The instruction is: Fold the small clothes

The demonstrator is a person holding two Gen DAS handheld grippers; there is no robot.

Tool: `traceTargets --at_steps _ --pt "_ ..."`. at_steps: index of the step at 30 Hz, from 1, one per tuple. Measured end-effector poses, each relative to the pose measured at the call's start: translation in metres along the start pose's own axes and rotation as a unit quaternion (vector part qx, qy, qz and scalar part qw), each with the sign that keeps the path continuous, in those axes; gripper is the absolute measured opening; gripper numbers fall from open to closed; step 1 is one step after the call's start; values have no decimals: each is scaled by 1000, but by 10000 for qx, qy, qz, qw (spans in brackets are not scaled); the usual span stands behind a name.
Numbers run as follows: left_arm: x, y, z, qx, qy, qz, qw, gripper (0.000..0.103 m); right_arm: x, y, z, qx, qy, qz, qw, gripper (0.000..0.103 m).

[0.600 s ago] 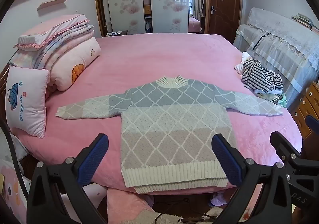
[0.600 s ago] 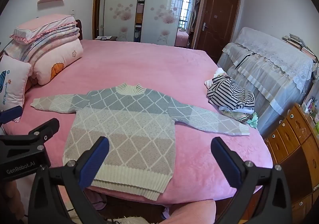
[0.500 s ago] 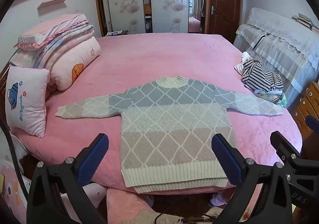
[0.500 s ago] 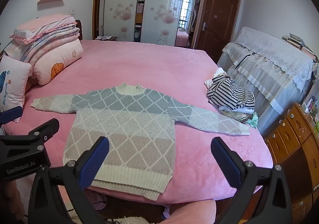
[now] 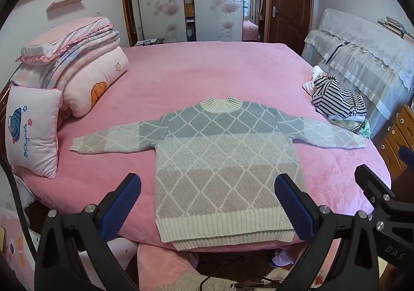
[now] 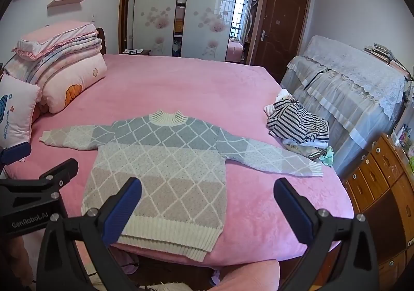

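A small knit sweater with grey, pale and beige bands and a white diamond pattern lies flat on the pink bed, sleeves spread, hem at the near edge. It also shows in the right wrist view. My left gripper is open and empty, held above the near edge of the bed over the hem. My right gripper is open and empty, over the sweater's right hem side. Each gripper shows at the edge of the other's view.
A pile of striped clothes lies at the bed's right edge. Folded quilts and pillows stack at the left, with a small cushion. A lace-covered cabinet and wooden drawers stand on the right.
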State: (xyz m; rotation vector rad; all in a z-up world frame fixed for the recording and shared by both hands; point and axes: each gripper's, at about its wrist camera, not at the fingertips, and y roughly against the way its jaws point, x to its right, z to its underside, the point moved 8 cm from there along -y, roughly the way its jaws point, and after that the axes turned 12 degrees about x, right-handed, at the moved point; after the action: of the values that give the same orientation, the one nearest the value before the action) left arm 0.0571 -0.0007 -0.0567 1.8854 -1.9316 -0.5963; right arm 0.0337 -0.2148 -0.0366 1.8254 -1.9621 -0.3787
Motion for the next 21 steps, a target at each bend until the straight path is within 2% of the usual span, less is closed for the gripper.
traceTargets --at_steps 2,9,21 --pt "14 -7 9 -13 -7 7 10000 102 0 -1 0 3 -12 6 10000 102" --pt "20 -5 11 -12 -9 13 10000 102 4 0 -6 7 -31 -3 10000 102" --pt "8 -6 5 -98 42 43 9999 102 4 -2 -5 23 -39 -2 10000 102"
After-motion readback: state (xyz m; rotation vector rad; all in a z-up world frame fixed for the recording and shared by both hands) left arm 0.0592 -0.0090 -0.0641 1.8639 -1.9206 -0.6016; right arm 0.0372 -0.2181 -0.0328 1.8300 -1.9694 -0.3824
